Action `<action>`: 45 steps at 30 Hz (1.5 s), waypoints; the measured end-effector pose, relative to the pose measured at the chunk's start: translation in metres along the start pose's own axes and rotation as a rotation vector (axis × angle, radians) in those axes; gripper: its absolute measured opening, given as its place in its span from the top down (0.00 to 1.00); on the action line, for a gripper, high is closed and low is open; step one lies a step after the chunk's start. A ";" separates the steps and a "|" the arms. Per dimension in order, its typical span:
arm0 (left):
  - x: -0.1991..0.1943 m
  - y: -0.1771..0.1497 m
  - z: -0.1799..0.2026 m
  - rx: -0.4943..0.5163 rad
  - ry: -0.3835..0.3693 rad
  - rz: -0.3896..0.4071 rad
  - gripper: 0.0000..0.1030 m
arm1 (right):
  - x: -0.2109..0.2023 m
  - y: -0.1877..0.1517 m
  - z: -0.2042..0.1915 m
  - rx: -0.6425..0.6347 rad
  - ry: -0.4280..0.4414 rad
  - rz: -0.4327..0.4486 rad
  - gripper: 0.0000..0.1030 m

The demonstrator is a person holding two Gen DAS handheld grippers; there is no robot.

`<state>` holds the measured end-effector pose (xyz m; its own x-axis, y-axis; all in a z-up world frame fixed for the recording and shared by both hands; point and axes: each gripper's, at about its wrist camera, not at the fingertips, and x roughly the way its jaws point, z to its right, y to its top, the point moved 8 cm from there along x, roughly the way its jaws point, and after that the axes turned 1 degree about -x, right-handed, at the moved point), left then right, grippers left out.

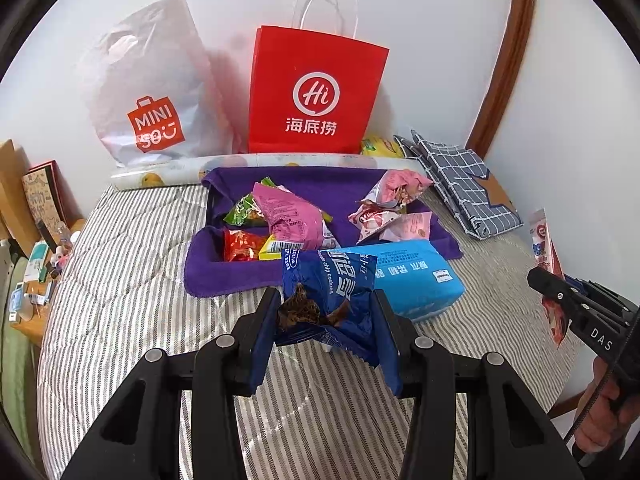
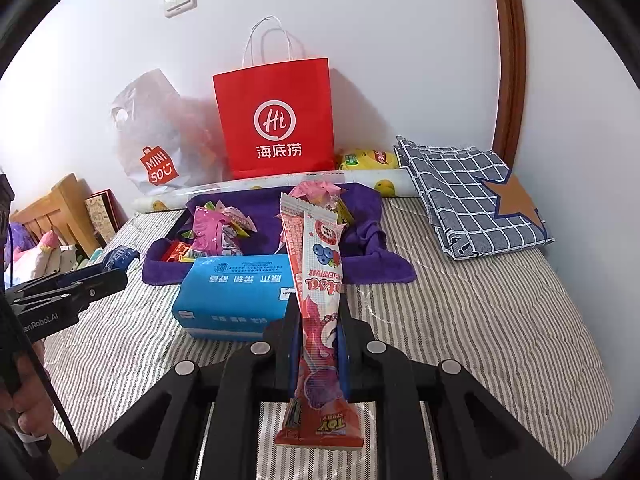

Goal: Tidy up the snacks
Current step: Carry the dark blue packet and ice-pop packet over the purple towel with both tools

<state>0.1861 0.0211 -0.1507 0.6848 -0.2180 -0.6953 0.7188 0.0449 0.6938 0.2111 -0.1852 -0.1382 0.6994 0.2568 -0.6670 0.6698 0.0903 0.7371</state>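
Left wrist view: looks along my left fingers, angled down at striped bed (image 1: 120, 280), purple tray (image 1: 224, 276) close ahead. Right wrist view: same heading, set further right. Both share red paper bag (image 1: 316, 92) against wall, blue pack (image 2: 232, 292).

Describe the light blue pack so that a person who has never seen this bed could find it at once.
On the striped bed, a red paper bag stands against the wall with a purple tray of snacks in front of it. The light blue pack lies against the tray's near edge. It is the only big, block-shaped pack; the others are small, crinkled packets.
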 end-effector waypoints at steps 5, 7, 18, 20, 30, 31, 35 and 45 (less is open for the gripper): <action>0.000 0.003 0.000 0.001 -0.001 0.004 0.56 | 0.001 0.002 -0.002 -0.001 0.005 0.002 0.86; 0.000 0.003 0.000 0.003 0.001 0.005 0.56 | 0.001 0.003 -0.003 -0.002 0.007 0.002 0.86; 0.002 0.005 -0.001 0.003 0.003 0.008 0.56 | 0.004 0.006 -0.003 -0.009 0.012 0.008 0.86; 0.003 0.006 -0.001 0.003 0.003 0.008 0.56 | 0.004 0.006 -0.004 -0.009 0.013 0.008 0.86; 0.004 0.007 -0.001 0.002 0.003 0.008 0.56 | 0.006 0.007 -0.004 -0.010 0.011 0.009 0.86; 0.005 0.008 -0.001 0.002 0.003 0.009 0.56 | 0.007 0.008 -0.004 -0.009 0.012 0.009 0.86; 0.005 0.009 -0.001 0.002 0.002 0.008 0.56 | 0.008 0.010 -0.004 -0.010 0.012 0.009 0.86; 0.014 0.019 0.000 0.002 -0.003 0.012 0.56 | 0.015 0.022 -0.007 -0.022 0.011 0.018 0.86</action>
<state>0.2094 0.0193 -0.1475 0.6928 -0.2203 -0.6866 0.7105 0.0457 0.7022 0.2349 -0.1725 -0.1314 0.7087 0.2689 -0.6522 0.6510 0.1070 0.7515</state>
